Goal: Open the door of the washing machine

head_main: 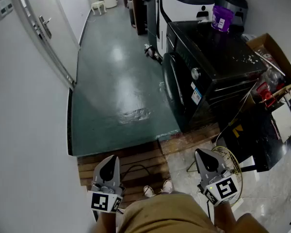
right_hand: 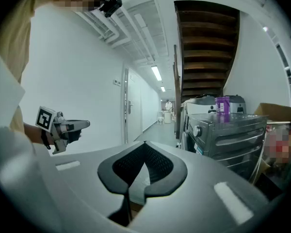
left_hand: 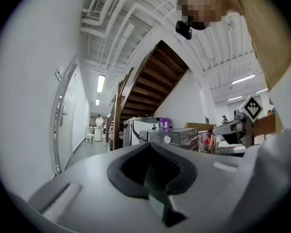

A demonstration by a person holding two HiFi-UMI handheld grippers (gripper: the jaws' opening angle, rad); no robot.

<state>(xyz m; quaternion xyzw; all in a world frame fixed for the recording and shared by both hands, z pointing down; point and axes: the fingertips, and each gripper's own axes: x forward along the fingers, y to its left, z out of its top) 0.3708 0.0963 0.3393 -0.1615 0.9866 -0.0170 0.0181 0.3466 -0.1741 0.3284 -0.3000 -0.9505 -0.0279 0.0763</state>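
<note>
Washer stands upright, round door shut, facing the green floor. Left gripper and right gripper have jaws closed, holding nothing.

two grey tapered shells, left gripper at seven o'clock, right gripper at five, each with black ribbed pads and a black-and-white marker cube; tan trousers, white sneakers at six
</note>
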